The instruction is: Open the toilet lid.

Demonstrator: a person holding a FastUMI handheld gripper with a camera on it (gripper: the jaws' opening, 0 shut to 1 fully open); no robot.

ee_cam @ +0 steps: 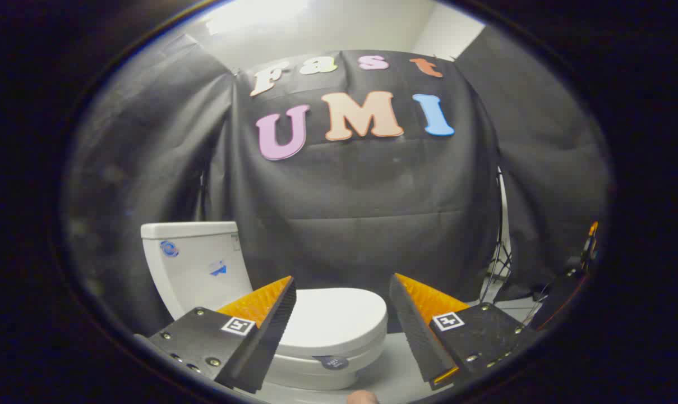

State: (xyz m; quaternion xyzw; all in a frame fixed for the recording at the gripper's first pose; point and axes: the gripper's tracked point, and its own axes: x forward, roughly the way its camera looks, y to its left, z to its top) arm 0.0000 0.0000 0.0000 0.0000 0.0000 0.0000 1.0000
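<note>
Gripper view.

- Gripper (pixel 341 311): fingers spread wide apart, nothing between them, touching nothing. It hangs in the air short of the toilet.
- Toilet lid (pixel 330 317): white, lying flat and closed on the seat. It sits just beyond the fingers, seen in the gap between them and partly hidden behind the left finger. Its front edge faces toward the right finger.
- Toilet bowl (pixel 316 373): white, under the lid, with a dark round sticker (pixel 333 362) on its front.
- Tank (pixel 195 264): white, upright behind the lid, beyond the left finger, close against the black cloth wall (pixel 372 213).
- Floor (pixel 392 373): pale, bare beside the bowl.

Progress: judged as not begun. The lid is down and untouched. Left to do: bring the fingers to the lid's front edge, catch it, and swing it up toward the tank.
</note>
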